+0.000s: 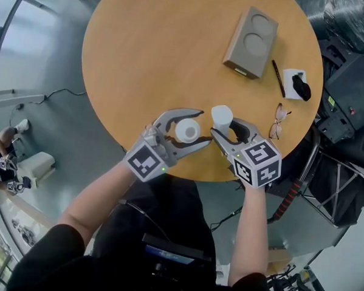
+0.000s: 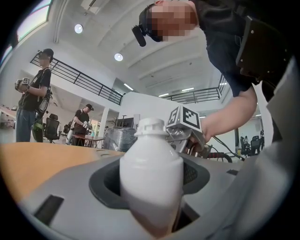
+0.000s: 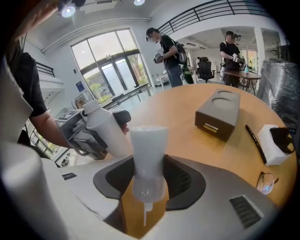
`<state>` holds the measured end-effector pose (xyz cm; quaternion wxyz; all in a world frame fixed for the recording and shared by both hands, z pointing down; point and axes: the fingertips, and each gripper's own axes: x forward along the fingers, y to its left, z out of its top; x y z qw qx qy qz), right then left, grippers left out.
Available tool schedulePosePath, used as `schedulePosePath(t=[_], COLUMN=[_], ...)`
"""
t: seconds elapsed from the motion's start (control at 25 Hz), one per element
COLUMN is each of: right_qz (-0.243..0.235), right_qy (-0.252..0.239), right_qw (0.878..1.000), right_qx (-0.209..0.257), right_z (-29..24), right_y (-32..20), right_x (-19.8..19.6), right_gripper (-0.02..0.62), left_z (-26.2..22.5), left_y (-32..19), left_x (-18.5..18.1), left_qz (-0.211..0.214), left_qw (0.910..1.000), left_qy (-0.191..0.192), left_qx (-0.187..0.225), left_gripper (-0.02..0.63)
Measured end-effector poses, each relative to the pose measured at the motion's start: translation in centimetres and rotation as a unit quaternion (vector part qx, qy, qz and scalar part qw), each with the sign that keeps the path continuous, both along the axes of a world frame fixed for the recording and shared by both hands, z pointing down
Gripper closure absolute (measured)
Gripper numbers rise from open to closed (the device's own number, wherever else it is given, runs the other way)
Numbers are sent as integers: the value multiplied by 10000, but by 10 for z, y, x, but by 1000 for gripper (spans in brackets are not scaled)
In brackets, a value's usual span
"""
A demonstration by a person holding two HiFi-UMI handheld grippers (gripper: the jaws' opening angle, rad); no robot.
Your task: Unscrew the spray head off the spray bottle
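Observation:
The white spray bottle [image 1: 186,131] sits between the jaws of my left gripper [image 1: 201,128], which is shut on its body. In the left gripper view the bottle [image 2: 151,183] stands upright and its threaded neck [image 2: 151,127] is bare. My right gripper [image 1: 223,127] is shut on the white spray head [image 1: 222,116], just right of the bottle and apart from it. The right gripper view shows the spray head [image 3: 149,154] held upright with its thin dip tube [image 3: 146,213] hanging below. The bottle [image 3: 105,129] shows to its left. Both are above the near edge of the round wooden table [image 1: 144,61].
On the far right of the table lie a brown box [image 1: 250,42], a black pen [image 1: 278,78], a white block with a black item on it [image 1: 296,84] and a pair of glasses [image 1: 279,121]. Several people stand in the hall beyond.

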<state>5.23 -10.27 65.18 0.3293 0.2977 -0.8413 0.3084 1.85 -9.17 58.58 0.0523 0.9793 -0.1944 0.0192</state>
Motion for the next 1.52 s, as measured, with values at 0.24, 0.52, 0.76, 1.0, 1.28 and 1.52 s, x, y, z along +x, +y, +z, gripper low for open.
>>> schedulePosePath(t=[0.24, 0.52, 0.76, 1.0, 1.28, 1.52], right_qz=[-52, -116, -186, -319, -366, -365], right_qy=[470, 587, 634, 669, 547, 542], right_qw=[9986, 9978, 9977, 9970, 9976, 9978], right_qx=[-236, -279, -175, -226, -224, -130], right_z=[49, 76, 75, 76, 66, 39], right_y=[-4, -1, -2, 4, 6, 2], right_x=[0, -10, -21, -25, -32, -31], right_gripper=[394, 396, 394, 375, 353, 351], left_z=[44, 75, 90, 96, 84, 61], left_y=[-12, -14, -11, -10, -7, -3], left_x=[5, 0, -13, -21, -30, -29], left_qz=[-78, -136, -165, -166, -136, 46], left_qw=[10000, 9998, 9990, 9982, 9983, 9969], left_qy=[23, -124, -381, -535, -514, -772], left_qx=[20, -36, -138, -220, -219, -140], left_gripper=[314, 314, 313, 299, 268, 270])
